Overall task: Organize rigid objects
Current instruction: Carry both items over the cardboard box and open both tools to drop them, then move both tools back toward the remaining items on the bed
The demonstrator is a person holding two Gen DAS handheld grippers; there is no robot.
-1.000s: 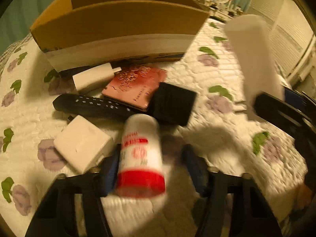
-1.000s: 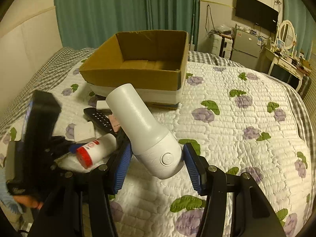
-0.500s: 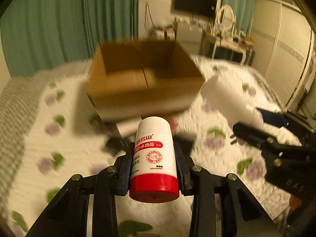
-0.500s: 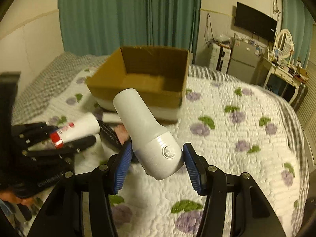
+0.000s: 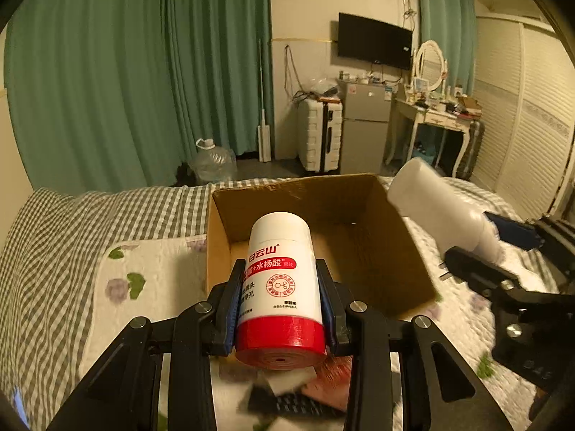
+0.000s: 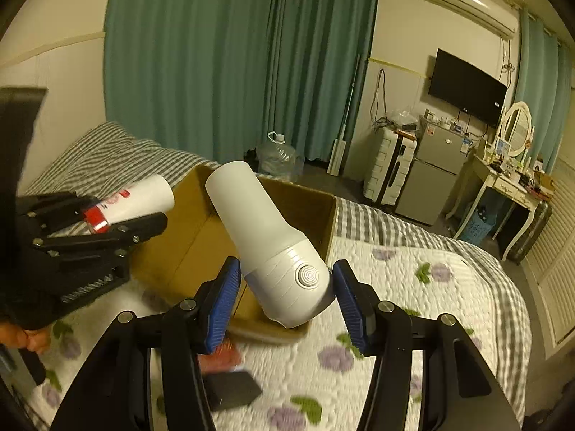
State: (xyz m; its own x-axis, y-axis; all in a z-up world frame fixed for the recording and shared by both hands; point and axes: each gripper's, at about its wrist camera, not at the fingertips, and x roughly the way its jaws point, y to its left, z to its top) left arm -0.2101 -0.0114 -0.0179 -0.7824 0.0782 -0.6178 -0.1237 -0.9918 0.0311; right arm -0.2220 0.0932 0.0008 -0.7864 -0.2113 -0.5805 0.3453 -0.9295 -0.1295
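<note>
My left gripper (image 5: 280,309) clamps the red-capped bottle (image 5: 278,287), long axis pointing straight ahead into the open box (image 5: 359,237). Right gripper (image 6: 285,300) pinches the white device (image 6: 266,240) over the box's near corner.

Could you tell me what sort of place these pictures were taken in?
Most likely a bedroom in a home: a bed with a flowered quilt, a dressing table with an oval mirror, and a television on the wall.

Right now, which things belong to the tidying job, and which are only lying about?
Job: red-capped bottle in left tool; white device in right tool; cardboard box.
Lying about: water jug, suitcase, fridge.
</note>
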